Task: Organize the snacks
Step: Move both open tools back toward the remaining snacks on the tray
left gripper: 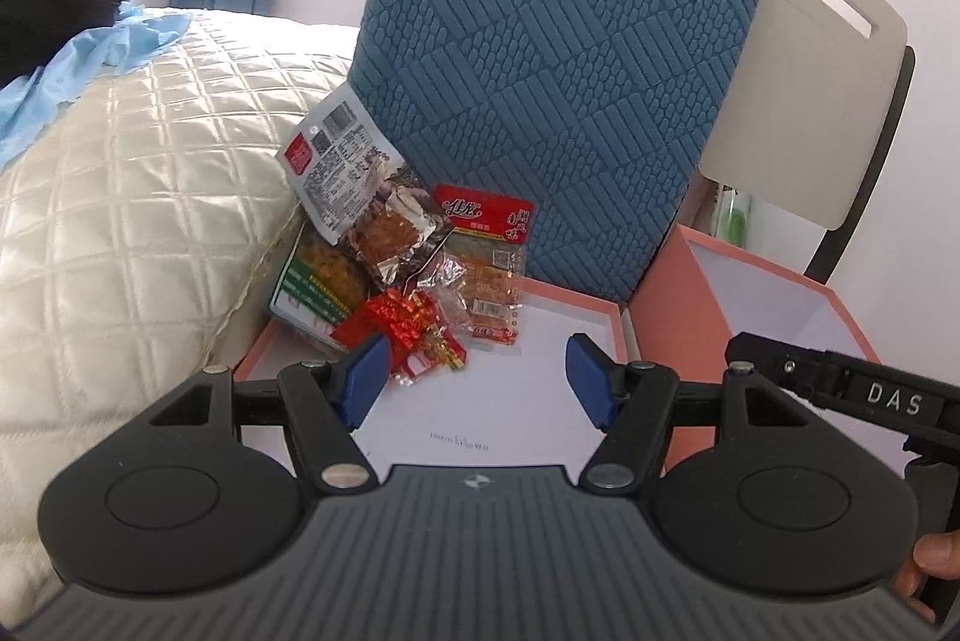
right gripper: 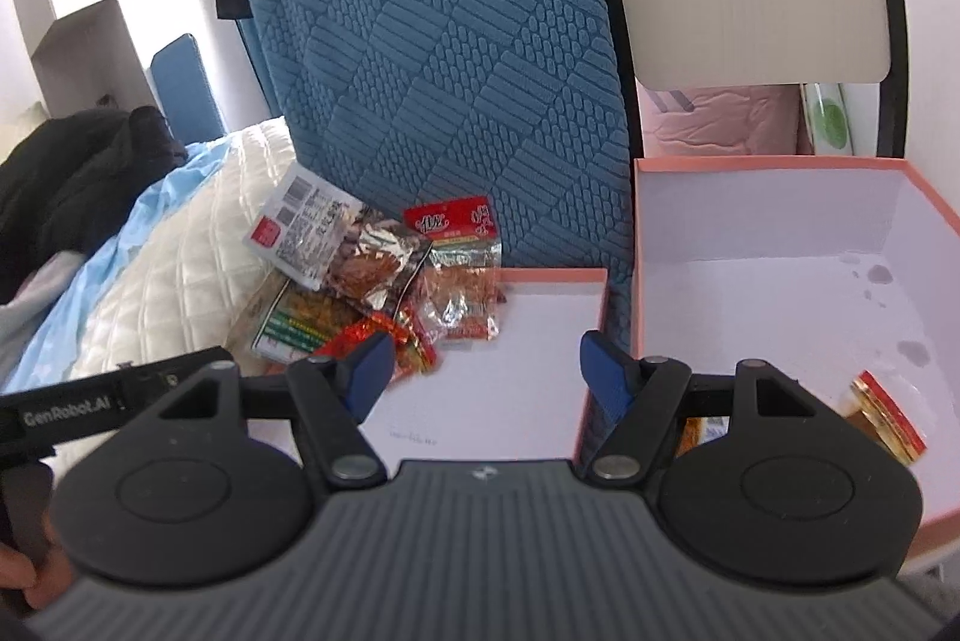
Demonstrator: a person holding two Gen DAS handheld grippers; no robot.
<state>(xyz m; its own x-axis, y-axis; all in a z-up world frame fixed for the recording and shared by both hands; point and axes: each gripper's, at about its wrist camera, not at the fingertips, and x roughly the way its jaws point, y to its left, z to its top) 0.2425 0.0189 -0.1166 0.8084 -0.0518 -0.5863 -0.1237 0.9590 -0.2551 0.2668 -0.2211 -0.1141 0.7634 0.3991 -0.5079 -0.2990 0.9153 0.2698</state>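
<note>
A heap of snack packets [left gripper: 396, 257] lies at the far left corner of a shallow pink-rimmed lid [left gripper: 600, 308], leaning on a pillow and a blue cushion. In it are a white barcode packet [left gripper: 336, 161], a red-topped clear packet [left gripper: 489, 245] and a shiny red packet [left gripper: 408, 326]. My left gripper [left gripper: 477, 377] hovers open over the lid's white floor, its left pad close to the shiny red packet. My right gripper [right gripper: 489, 371] is open above the same lid [right gripper: 558, 275], beside the heap [right gripper: 384, 281]. The deep pink box [right gripper: 774, 161] on the right holds a red-gold packet [right gripper: 888, 416].
A quilted cream pillow [left gripper: 132, 197] bounds the left side, with light blue cloth [left gripper: 90, 47] and dark clothing on it. An upright blue textured cushion [left gripper: 558, 59] stands behind the lid, with a beige chair back [left gripper: 834, 89] beyond. The right tool's arm [left gripper: 852, 389] crosses the left view's right edge.
</note>
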